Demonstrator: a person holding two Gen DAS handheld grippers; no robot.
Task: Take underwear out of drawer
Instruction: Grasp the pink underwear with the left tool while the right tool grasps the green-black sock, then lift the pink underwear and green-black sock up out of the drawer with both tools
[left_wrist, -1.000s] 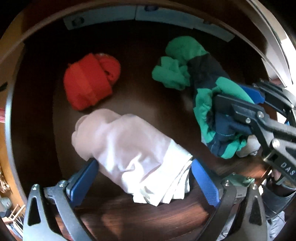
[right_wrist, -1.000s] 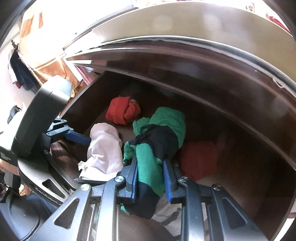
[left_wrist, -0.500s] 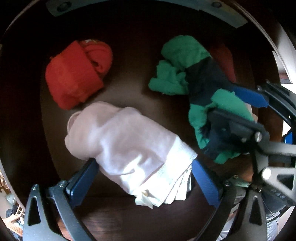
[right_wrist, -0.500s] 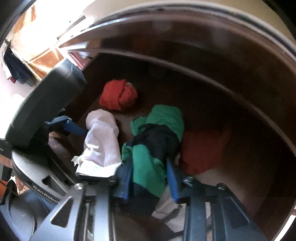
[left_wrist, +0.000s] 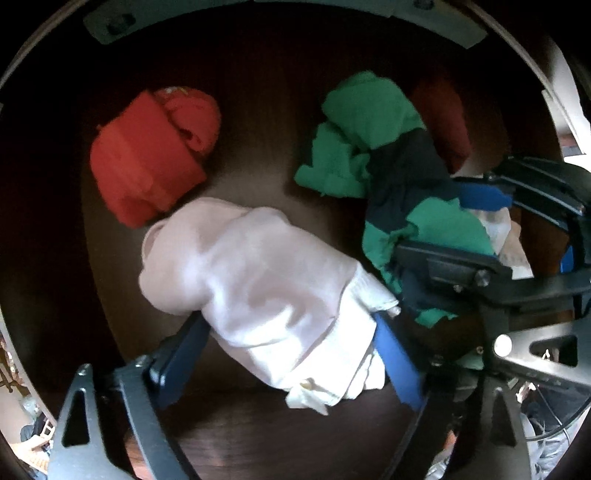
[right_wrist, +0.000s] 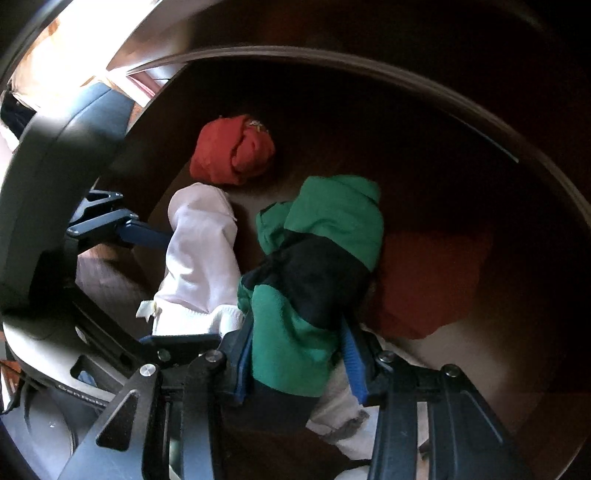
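A pale pink and white rolled underwear lies on the dark wooden drawer floor; it also shows in the right wrist view. My left gripper has its blue pads on both sides of this roll, closing on it. A green and navy underwear lies to its right, also in the left wrist view. My right gripper has its jaws around the near end of the green and navy piece, a little loose.
An orange-red rolled garment lies at the back left of the drawer, seen too in the right wrist view. A dark red garment lies at the right. A white cloth lies under the right gripper. The drawer walls curve close around.
Both grippers have pushed deeper into the drawer. The left jaws have narrowed onto the pale roll. The right jaws have opened a little around the green and navy piece.
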